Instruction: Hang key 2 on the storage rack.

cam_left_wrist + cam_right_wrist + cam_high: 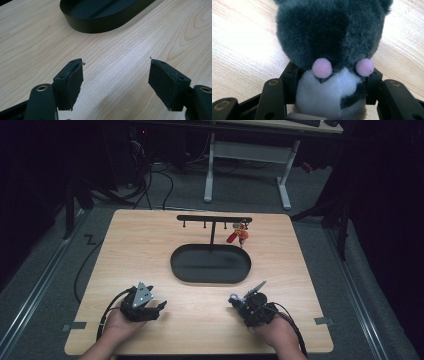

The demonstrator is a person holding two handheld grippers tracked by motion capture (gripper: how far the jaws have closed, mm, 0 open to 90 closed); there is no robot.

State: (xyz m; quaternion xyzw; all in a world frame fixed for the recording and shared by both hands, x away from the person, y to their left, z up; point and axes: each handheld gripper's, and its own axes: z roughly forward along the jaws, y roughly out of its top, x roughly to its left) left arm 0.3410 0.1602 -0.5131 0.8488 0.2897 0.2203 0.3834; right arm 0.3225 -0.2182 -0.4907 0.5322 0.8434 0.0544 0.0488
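A grey and white plush toy (329, 50) with two pink pompoms sits squeezed between the black jaws of my right gripper (332, 82). In the high view that right gripper (239, 302) rests at the table's front right, the toy (234, 299) a small bluish lump at its tip. My left gripper (161, 306) lies at the front left, its jaws wide apart over bare wood (115, 72), nothing between them. A black oval tray (210, 264) lies mid-table, and its rim (100, 23) shows ahead of the left jaws. Behind it stands a black hook rack (214, 219) with red keychains (237, 236) hanging at its right end.
The light wooden table (140, 245) has rounded corners and open wood around the tray. Cables trail from both grippers off the front edge. Beyond the table lie a dark floor, cables and the white legs of another desk (247, 165).
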